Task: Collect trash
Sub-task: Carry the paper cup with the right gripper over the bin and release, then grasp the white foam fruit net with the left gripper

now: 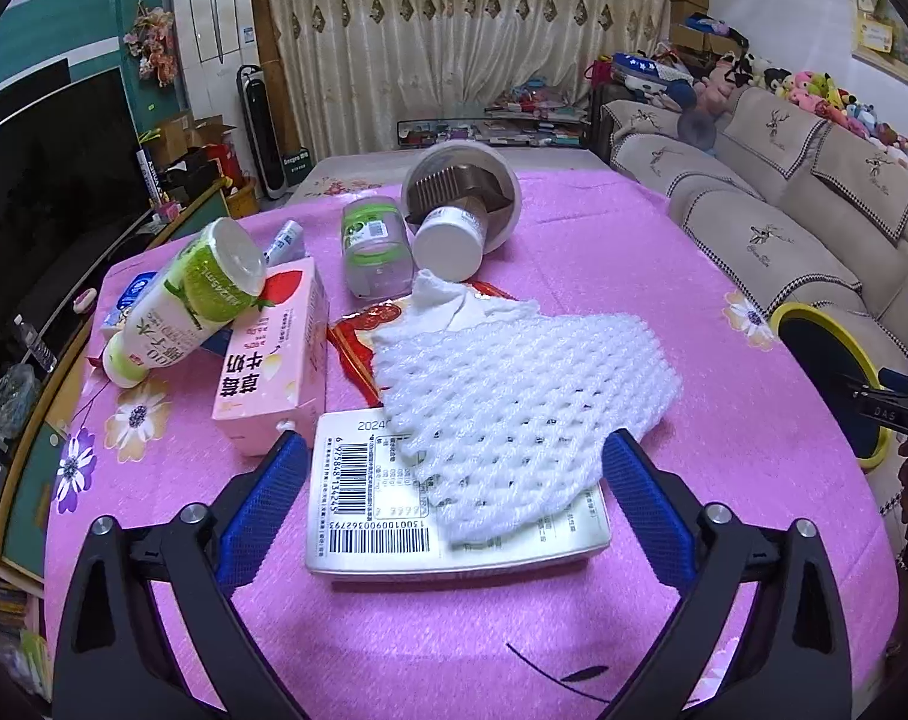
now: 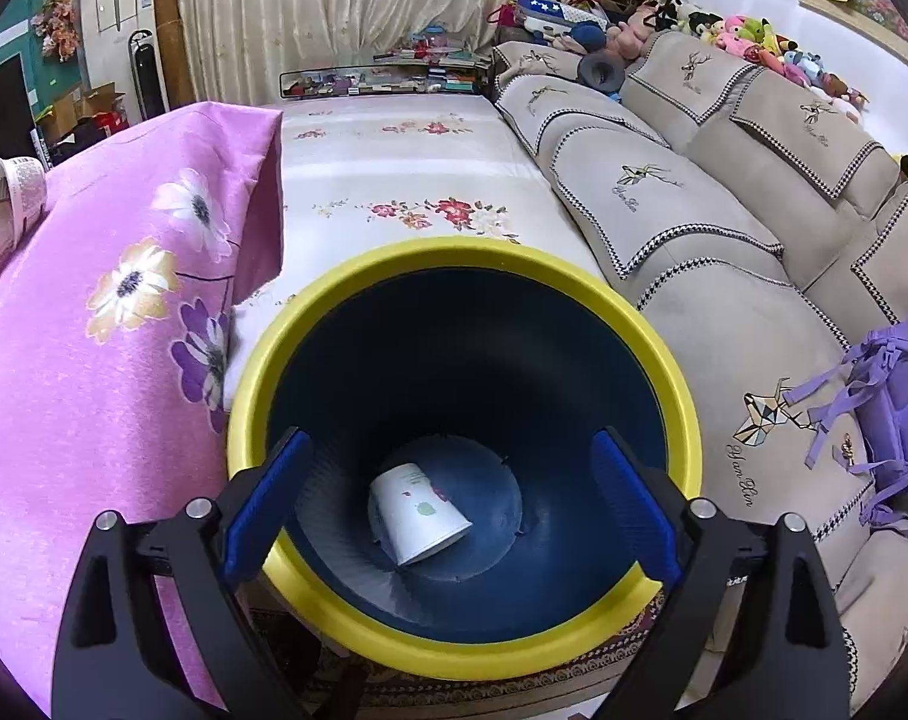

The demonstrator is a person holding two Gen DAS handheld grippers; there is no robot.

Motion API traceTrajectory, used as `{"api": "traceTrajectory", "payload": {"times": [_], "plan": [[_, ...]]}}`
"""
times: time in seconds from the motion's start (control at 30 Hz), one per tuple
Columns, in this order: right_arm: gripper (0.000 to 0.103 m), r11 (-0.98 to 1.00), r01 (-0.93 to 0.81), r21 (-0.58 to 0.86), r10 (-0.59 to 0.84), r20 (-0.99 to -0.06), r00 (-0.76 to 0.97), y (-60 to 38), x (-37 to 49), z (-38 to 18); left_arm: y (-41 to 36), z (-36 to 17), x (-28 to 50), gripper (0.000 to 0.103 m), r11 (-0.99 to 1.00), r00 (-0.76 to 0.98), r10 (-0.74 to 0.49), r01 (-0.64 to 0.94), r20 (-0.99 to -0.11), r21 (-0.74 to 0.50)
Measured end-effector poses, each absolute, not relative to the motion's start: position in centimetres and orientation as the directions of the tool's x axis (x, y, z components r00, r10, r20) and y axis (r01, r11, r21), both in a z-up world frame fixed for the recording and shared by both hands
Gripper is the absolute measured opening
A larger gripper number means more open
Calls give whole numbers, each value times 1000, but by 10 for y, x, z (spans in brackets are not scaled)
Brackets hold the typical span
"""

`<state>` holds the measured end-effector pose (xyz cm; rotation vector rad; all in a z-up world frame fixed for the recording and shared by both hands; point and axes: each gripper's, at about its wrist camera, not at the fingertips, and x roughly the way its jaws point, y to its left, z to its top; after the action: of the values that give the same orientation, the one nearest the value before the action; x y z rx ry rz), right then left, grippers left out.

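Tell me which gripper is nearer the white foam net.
Left. The left gripper hangs open with its fingers either side of the white foam net on the table. The right gripper is open above the yellow-rimmed bin.

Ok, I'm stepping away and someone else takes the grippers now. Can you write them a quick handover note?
Left gripper: open, fingers either side of the flat barcoded box under the white foam net, not gripping.
Right gripper: open, empty, over the yellow-rimmed bin.
Done: one paper cup in the bin.
Left: box, net, pink carton, bottles, jars on the pink cloth.
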<state>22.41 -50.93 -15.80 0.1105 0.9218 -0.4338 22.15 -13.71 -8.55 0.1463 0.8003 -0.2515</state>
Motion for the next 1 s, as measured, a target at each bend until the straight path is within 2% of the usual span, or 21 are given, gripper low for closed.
{"api": "traceTrajectory", "payload": {"times": [0.2,0.3,0.37,0.43,0.53,0.63,0.77,1.0], "plan": [[89,914,399,-77,-303,-784,542,-505,222,-153,-143,-96,227,85,955,646,-166,293,-745,41],[89,916,395,-71,-298,-780,551,-503,220,-150,-145,-96,228,75,952,651,-172,301,-739,44],[89,917,394,-65,-294,-776,558,-502,217,-147,-147,-96,226,60,949,651,-189,315,-735,34],[89,918,392,-53,-287,-772,567,-502,214,-144,-150,-96,224,53,945,650,-203,325,-733,26],[89,917,398,-36,-280,-768,576,-504,207,-140,-152,-93,220,34,937,641,-235,349,-731,6],[89,915,404,-26,-279,-762,584,-504,199,-138,-150,-88,216,19,935,635,-254,355,-729,-16],[89,914,405,-24,-284,-750,597,-505,187,-131,-151,-73,203,16,931,649,-275,364,-709,-28],[89,912,409,-3,-284,-725,627,-511,166,-118,-168,-36,171,16,908,673,-332,417,-661,-32]]}}
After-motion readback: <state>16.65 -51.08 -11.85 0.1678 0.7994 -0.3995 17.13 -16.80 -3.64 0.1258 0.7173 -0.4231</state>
